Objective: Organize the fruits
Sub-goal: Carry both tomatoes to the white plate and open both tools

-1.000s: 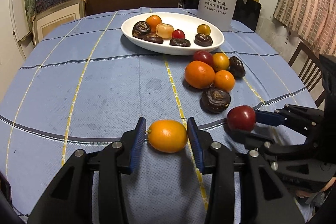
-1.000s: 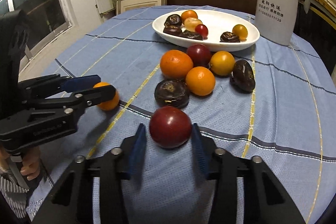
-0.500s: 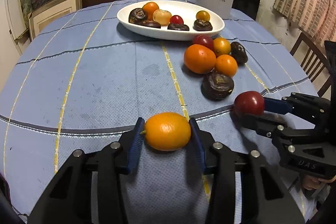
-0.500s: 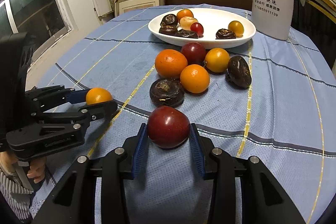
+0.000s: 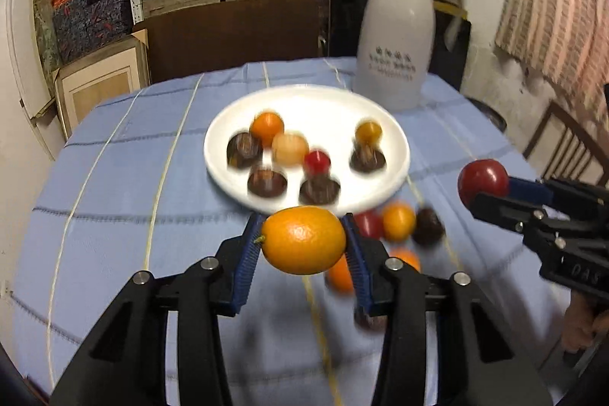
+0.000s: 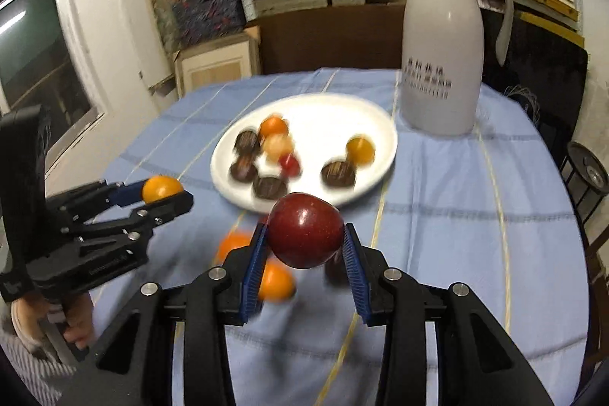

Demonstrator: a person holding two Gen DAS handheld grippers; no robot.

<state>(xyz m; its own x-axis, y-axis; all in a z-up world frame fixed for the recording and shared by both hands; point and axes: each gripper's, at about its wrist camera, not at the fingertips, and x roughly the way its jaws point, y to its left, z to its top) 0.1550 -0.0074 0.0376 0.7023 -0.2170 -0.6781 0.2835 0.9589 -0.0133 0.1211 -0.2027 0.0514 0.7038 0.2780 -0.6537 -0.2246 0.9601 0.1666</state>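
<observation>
My left gripper (image 5: 302,246) is shut on an orange kumquat-like fruit (image 5: 303,239) and holds it in the air just short of the white plate (image 5: 228,124). My right gripper (image 6: 304,246) is shut on a dark red plum (image 6: 305,234), also lifted, near the plate (image 6: 377,124). The plate holds several fruits, orange, red, yellow and dark brown. Loose fruits (image 5: 397,221) lie on the blue cloth below both grippers, blurred. Each gripper shows in the other's view: the right (image 5: 483,183) and the left (image 6: 161,191).
A white thermos jug (image 6: 443,37) stands behind the plate at the right. The round table has a blue striped cloth (image 5: 114,177). A wooden chair (image 5: 563,139) stands at the right edge. Shelves with boxes fill the back wall.
Both grippers have lifted their fruits off the cloth and moved forward toward the plate. The views now look down on the plate from higher up.
</observation>
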